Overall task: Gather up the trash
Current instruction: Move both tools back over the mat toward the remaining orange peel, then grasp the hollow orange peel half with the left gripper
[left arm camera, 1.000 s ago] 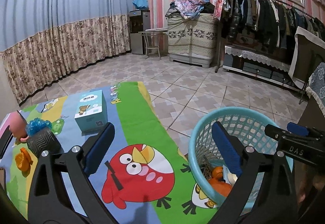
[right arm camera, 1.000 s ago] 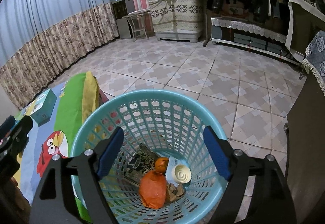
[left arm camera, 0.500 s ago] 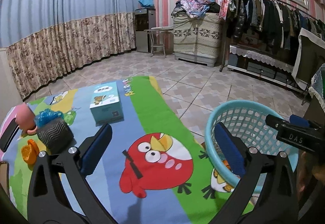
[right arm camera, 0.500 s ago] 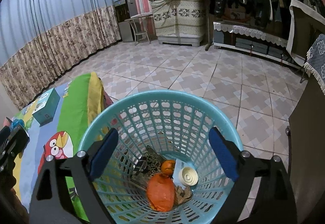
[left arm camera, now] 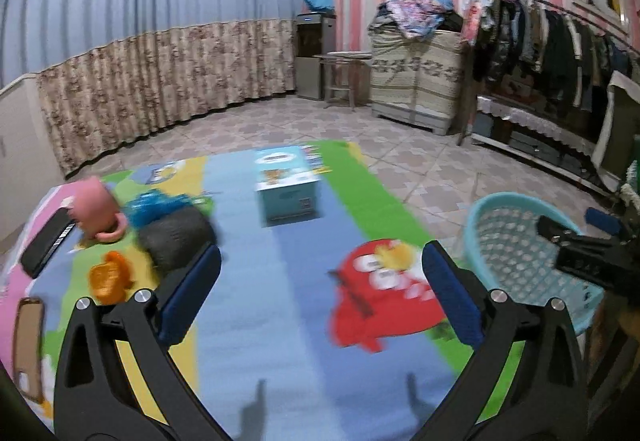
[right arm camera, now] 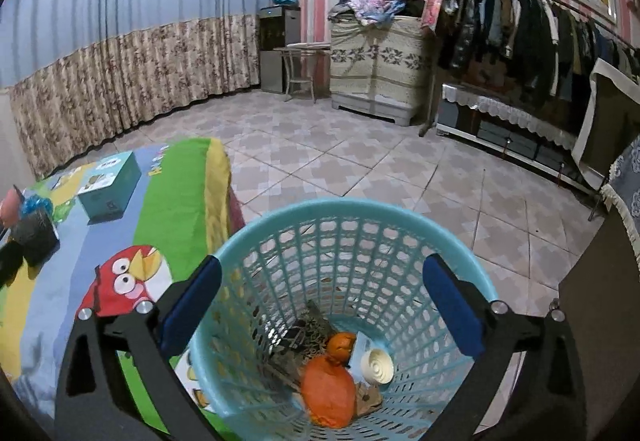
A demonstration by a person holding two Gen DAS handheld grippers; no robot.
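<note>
A light blue mesh basket (right arm camera: pixel 352 225) stands beside the table and holds an orange bag (right arm camera: pixel 328 389), an orange peel, a white lid (right arm camera: pixel 377 366) and dark wrappers. My right gripper (right arm camera: pixel 320 305) is open and empty above the basket. My left gripper (left arm camera: pixel 320 293) is open and empty over the cartoon tablecloth (left arm camera: pixel 280 321). An orange peel (left arm camera: pixel 108 277) lies on the cloth at the left. The basket also shows at the right in the left wrist view (left arm camera: pixel 516 241).
On the table stand a teal tissue box (left arm camera: pixel 286 187), a pink mug (left arm camera: pixel 94 209), a blue crinkled thing (left arm camera: pixel 156 203), a dark grey object (left arm camera: pixel 176 237), a black remote (left arm camera: pixel 48 241) and a phone (left arm camera: pixel 28 345). A dark cabinet (right arm camera: pixel 600 321) flanks the basket.
My left gripper has swung left, away from the basket and over the table; the view is blurred. My right gripper has risen slightly above the basket. Both stay open.
</note>
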